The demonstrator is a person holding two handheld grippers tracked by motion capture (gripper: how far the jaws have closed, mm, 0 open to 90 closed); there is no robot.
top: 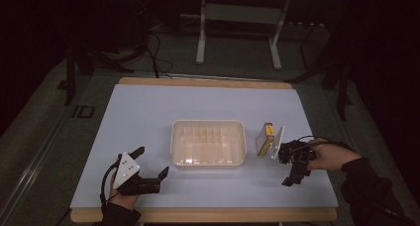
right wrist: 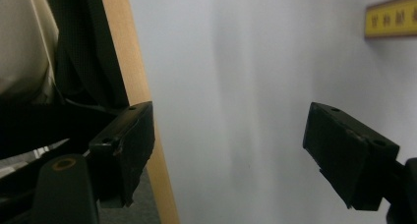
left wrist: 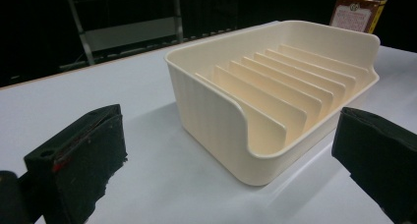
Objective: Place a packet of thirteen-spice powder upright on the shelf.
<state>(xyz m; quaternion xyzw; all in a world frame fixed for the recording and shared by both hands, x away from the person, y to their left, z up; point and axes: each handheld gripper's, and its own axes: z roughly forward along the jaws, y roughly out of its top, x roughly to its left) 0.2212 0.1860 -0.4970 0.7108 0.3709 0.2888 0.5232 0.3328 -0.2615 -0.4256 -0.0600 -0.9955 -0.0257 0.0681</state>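
Grippers are both waiting wide open and empty, left gripper (top: 151, 161) facing the rack (top: 208, 142), right gripper (top: 292, 167) lying beside the box (top: 266, 139)

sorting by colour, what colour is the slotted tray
Cream, clearest in the left gripper view: tray.

Worktop (top: 148, 107): wooden board covered by a pale blue-white sheet, wood edge visible along the near and far sides. Cream slotted tray (top: 208, 142) at centre, empty, ribs running across it; a small yellow-and-brown box (top: 266, 139) stands on edge just beside its right side, with a thin white card (top: 278, 142) leaning next to the box. Behind the worktop, a white metal stand (top: 237, 23) and dark cables (top: 156, 52) on the floor.
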